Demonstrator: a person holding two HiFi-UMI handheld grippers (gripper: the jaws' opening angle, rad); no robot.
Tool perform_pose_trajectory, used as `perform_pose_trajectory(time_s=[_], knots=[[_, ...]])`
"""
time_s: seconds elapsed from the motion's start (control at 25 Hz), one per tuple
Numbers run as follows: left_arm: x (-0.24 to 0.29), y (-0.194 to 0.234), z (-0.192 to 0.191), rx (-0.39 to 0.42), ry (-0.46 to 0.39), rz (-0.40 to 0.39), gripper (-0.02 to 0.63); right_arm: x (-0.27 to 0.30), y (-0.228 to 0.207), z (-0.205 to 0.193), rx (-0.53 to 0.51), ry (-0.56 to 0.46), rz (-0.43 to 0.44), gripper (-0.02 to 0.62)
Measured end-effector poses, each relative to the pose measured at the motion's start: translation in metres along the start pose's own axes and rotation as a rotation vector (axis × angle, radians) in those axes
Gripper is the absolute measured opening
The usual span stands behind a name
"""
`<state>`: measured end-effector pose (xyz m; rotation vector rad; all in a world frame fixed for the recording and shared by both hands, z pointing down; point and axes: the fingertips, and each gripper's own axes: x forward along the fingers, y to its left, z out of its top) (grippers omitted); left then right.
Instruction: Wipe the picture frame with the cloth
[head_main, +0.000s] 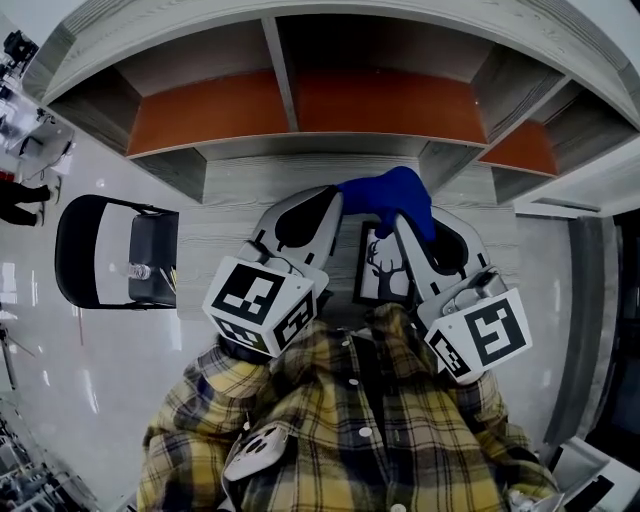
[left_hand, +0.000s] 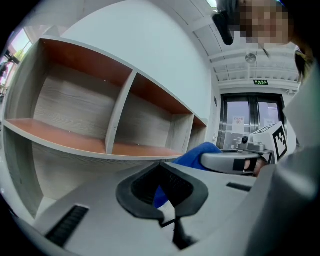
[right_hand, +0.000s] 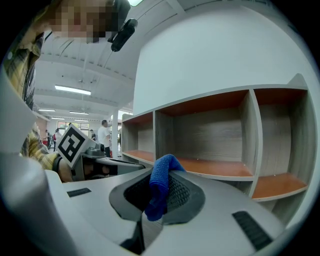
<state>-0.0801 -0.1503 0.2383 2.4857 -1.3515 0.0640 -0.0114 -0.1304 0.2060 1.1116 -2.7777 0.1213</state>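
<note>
Setting: We stood at a grey wood-grain desk (head_main: 240, 215) under a shelf unit (head_main: 300, 110) with orange boards. A black chair (head_main: 105, 250) stood off to the left.
Right fingers: The right gripper (right_hand: 150, 212) had its jaws pressed together on the blue cloth (right_hand: 161, 180), which bunched up over the pads.
Left fingers: The left gripper (left_hand: 167, 207) had its jaws drawn close. A strip of the same blue showed in the gap, so we judged that it pinched the cloth's other end.
Cloth: From the head view it hung between the two gripper tips, over the far edge of the frame. We could not tell whether it touched the frame.
Picture frame: The picture frame (head_main: 383, 268), dark-edged with a deer print, lay flat on the desk between the two grippers, close to our plaid shirt (head_main: 340, 420).
Done: The cloth was taken up and brought to the frame.
Left: No stroke across the glass or border showed, so we judged that the wiping lay ahead. The cloth had to come down onto the frame and sweep along it.
</note>
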Motion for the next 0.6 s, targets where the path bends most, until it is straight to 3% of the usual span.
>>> perform_pose_trajectory(time_s=[0.6], knots=[[0.009,-0.009,0.008,0.139,-0.002,-0.075,0.005,-0.002,0.007,-0.005,-0.011,0.004,-0.002,0.041]])
